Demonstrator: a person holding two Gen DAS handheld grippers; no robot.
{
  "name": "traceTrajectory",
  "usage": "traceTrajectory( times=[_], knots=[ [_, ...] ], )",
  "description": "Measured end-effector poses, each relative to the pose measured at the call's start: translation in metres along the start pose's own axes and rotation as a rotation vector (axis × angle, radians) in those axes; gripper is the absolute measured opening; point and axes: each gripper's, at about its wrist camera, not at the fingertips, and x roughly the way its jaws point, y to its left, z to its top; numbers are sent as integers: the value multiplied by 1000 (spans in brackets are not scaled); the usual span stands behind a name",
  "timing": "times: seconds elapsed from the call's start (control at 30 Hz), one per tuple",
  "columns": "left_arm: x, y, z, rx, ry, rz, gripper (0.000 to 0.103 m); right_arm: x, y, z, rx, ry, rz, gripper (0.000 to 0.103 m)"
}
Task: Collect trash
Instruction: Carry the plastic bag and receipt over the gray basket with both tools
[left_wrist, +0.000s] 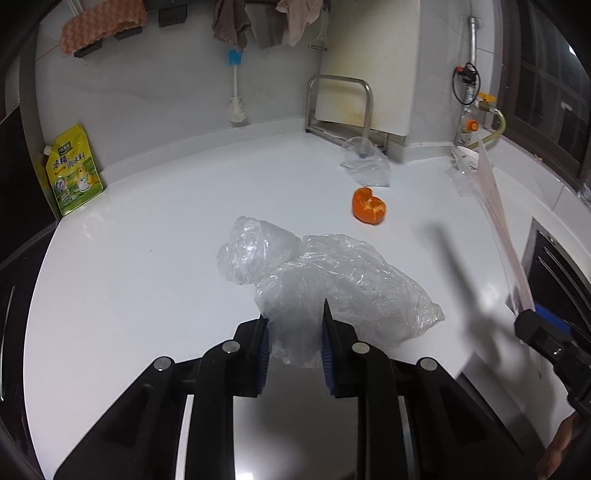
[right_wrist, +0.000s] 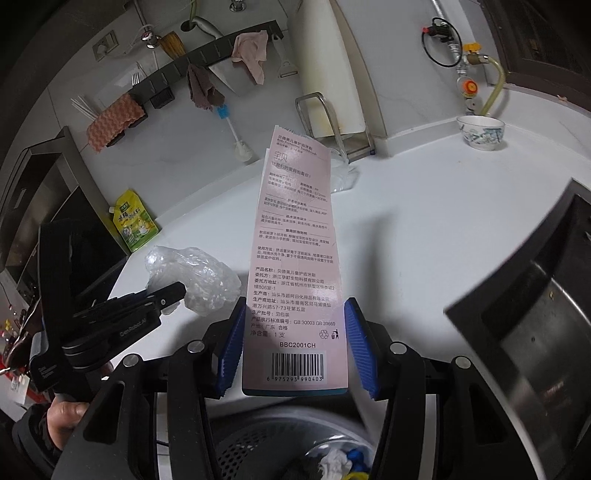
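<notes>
A crumpled clear plastic bag (left_wrist: 325, 280) lies on the white counter (left_wrist: 147, 258). My left gripper (left_wrist: 293, 317) has its jaws around the bag's near end, touching it. The bag also shows in the right wrist view (right_wrist: 199, 277). My right gripper (right_wrist: 295, 325) has a long pink toothbrush package (right_wrist: 295, 240) standing between its jaws, with a small gap on each side, above a perforated trash bin (right_wrist: 280, 450) that holds some waste. In the left wrist view the package (left_wrist: 498, 229) sticks up at the right. An orange peel (left_wrist: 369, 206) and a clear plastic wrapper (left_wrist: 365, 162) lie farther back.
A yellow-green refill pouch (left_wrist: 74, 171) leans on the back wall. A metal rack (left_wrist: 340, 107) with a cutting board stands at the back. A patterned bowl (right_wrist: 480, 131) sits at the far right. A steel sink (right_wrist: 535, 314) is at the right. Cloths and a brush (left_wrist: 235, 88) hang on the wall.
</notes>
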Motion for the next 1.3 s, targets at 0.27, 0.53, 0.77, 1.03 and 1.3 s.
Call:
traceTrajectory(
  times=[0.27,0.53,0.77,1.03,1.3],
  knots=[
    [-50,-7,-40,24,-38,-13,24,-47,18,-46,26,-38,-41,50],
    [-89,-17,-75,68,-60,-37,24,-87,34,-85,40,-46,-49,50],
    [-104,-25,-102,76,-47,-62,24,-102,38,-112,36,-42,-78,50],
    [-111,-33,-131,101,-30,-67,24,-111,47,-144,10,15,-84,50],
    [-102,-36,-151,130,13,-54,24,-109,39,-171,50,119,-73,51]
  ],
)
